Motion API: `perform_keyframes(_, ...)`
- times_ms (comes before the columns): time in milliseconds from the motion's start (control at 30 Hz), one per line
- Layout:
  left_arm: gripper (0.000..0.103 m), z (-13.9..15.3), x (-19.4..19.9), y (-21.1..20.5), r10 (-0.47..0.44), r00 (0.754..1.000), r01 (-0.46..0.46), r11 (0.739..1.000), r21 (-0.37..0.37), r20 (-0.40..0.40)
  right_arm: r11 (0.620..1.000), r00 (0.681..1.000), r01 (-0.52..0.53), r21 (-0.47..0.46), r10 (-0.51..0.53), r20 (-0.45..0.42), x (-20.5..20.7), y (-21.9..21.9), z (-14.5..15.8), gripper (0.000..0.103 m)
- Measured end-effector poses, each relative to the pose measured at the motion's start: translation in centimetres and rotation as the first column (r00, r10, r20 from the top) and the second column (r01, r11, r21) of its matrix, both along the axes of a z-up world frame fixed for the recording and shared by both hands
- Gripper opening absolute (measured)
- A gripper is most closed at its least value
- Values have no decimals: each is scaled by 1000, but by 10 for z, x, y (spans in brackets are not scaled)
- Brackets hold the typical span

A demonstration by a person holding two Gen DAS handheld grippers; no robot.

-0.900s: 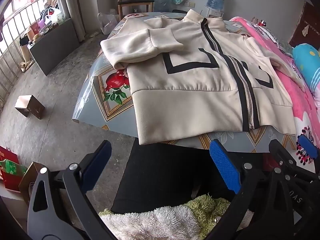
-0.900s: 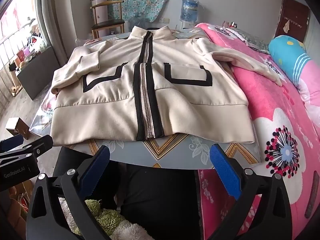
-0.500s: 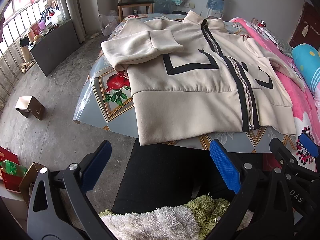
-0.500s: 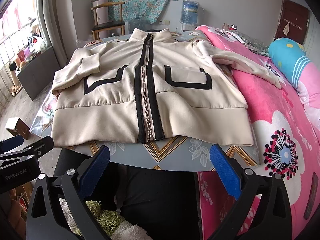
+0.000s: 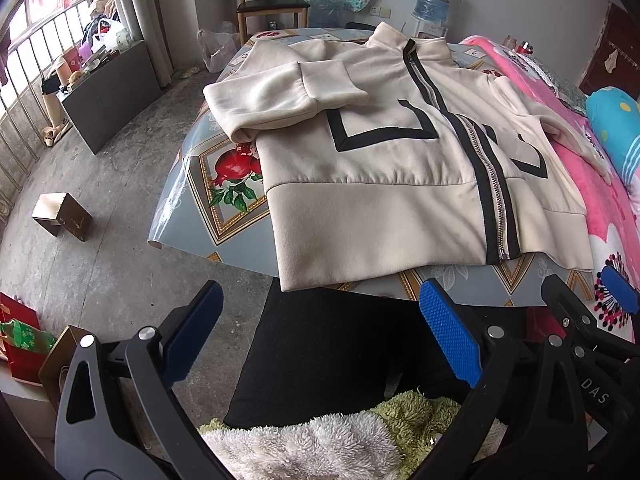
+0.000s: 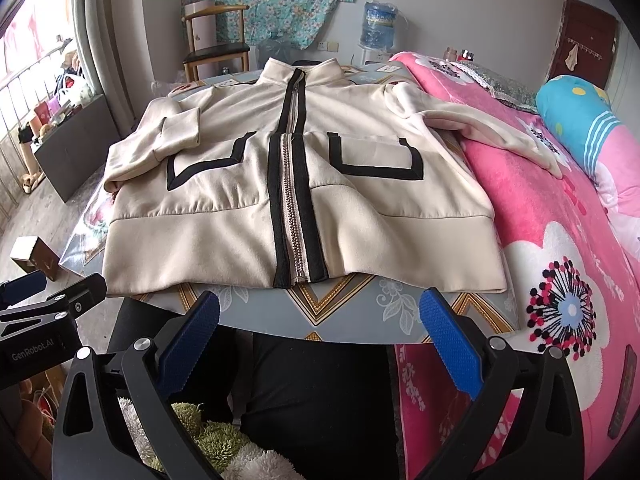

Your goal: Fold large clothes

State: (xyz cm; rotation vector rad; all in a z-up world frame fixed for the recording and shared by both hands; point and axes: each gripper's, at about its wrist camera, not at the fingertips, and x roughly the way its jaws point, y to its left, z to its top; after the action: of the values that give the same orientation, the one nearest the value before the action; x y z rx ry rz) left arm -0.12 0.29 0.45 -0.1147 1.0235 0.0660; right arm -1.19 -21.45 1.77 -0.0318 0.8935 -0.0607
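Jacket (image 6: pixel 280 200) laid flat, zip up, on table (image 6: pixel 360 312); right sleeve (image 6: pixel 500 136) trails onto bed (image 6: pixel 560 240). Left tool (image 5: pixel 316 332) & right tool (image 6: pixel 320 328) both released, nothing gripped, held short of near hem. Risk: sleeve may be dragged over table edge & body pulled askew.

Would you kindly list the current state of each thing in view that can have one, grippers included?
Jacket: laid flat, front up, on the table.
Zipper: closed.
Left sleeve: folded in across the chest.
Right sleeve: stretched out onto the pink blanket, not yet folded.
Left gripper: open, empty, short of the hem.
Right gripper: open, empty, short of the hem.
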Motion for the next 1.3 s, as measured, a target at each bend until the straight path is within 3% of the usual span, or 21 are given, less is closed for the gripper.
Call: perform_keyframes(1300,95,4,2,10,20,1000,-21,1000,14,18,1000,1000,-3,-1,3,12,3,3,5,98)
